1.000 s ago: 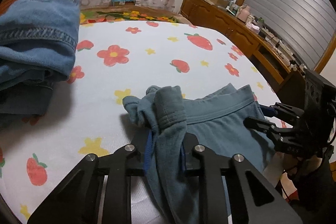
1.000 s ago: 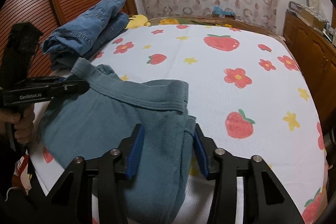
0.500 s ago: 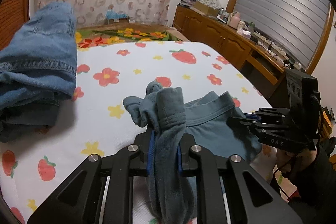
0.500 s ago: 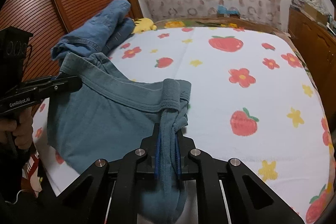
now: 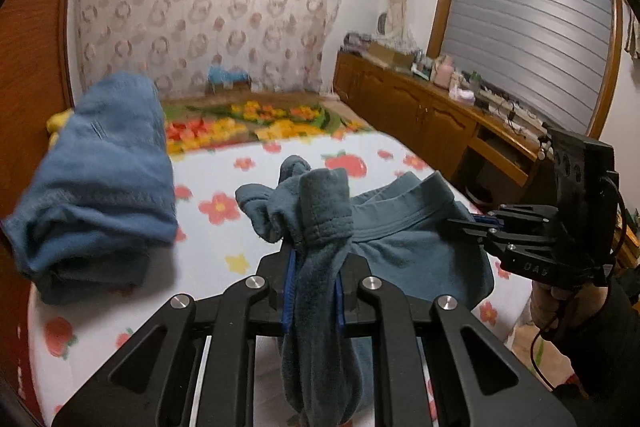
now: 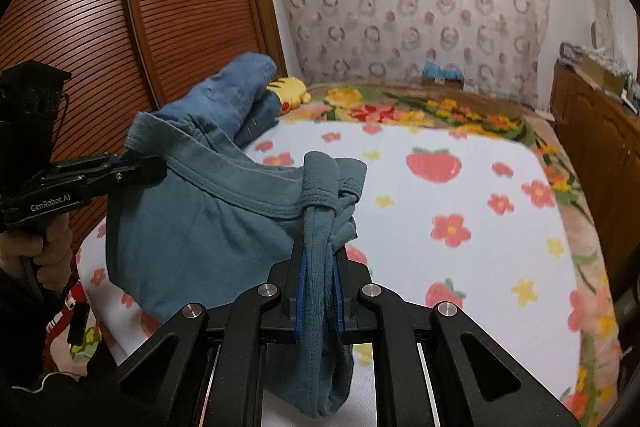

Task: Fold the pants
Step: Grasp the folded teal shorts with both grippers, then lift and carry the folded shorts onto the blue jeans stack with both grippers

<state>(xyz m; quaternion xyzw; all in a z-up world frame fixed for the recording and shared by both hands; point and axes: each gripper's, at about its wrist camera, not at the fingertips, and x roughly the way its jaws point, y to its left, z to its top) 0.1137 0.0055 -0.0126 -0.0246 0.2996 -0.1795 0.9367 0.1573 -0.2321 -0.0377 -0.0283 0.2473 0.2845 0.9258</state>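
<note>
Left gripper (image 5: 312, 291) & right gripper (image 6: 319, 291) each clench a bunched corner of teal pants (image 6: 200, 223), waistband stretched between them above bed (image 6: 460, 259).

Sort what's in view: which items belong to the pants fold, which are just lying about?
In the job:
- teal pants, waistband held at both ends
- left gripper, shut on it
- right gripper, shut on it
- bed sheet

Lying about:
- denim pile
- yellow plush toy
- wooden cabinet
</note>
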